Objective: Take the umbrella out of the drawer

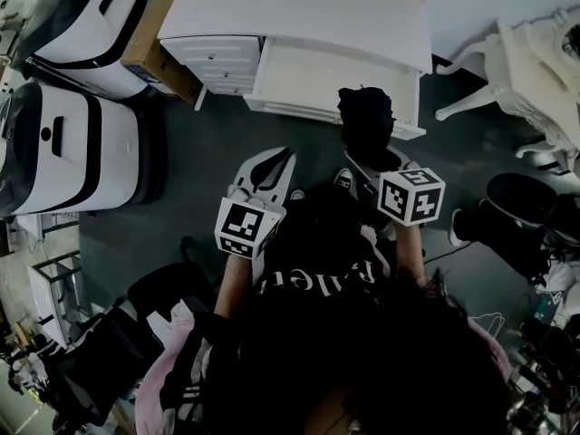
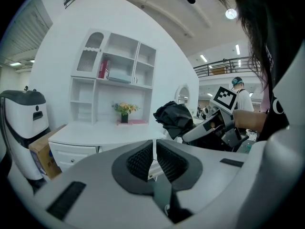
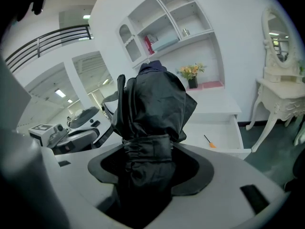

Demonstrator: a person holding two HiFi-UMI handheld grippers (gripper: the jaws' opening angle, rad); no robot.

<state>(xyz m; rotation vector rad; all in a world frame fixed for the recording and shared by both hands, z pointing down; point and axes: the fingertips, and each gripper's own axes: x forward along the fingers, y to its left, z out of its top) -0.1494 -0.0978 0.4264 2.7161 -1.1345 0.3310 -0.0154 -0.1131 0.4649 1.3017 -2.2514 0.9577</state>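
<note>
We list: black folded umbrella (image 3: 152, 104), clamped in our right gripper (image 3: 143, 175), outside the open white drawer (image 3: 224, 132). Drawer holds one small orange-handled tool (image 3: 208, 141). Our left gripper (image 2: 153, 161): jaws together, empty.

Background stuff: there's a white bench (image 1: 299, 7) with a shelf unit (image 2: 114, 75) rising at its back, and a little pot of flowers (image 2: 125, 109) and a red book (image 2: 102, 68) on the shelves. A cardboard box (image 1: 161, 43) sits right beside the bench's left end. Next to that are two chunky white-and-black machines (image 1: 68, 148), no idea what they are. Off to the right is a fancy white dressing table (image 1: 539, 57) with an oval mirror (image 3: 279, 35). The floor (image 1: 190, 170) is dark. There's also a tiny orange-handled screwdriver (image 3: 208, 141).
</note>
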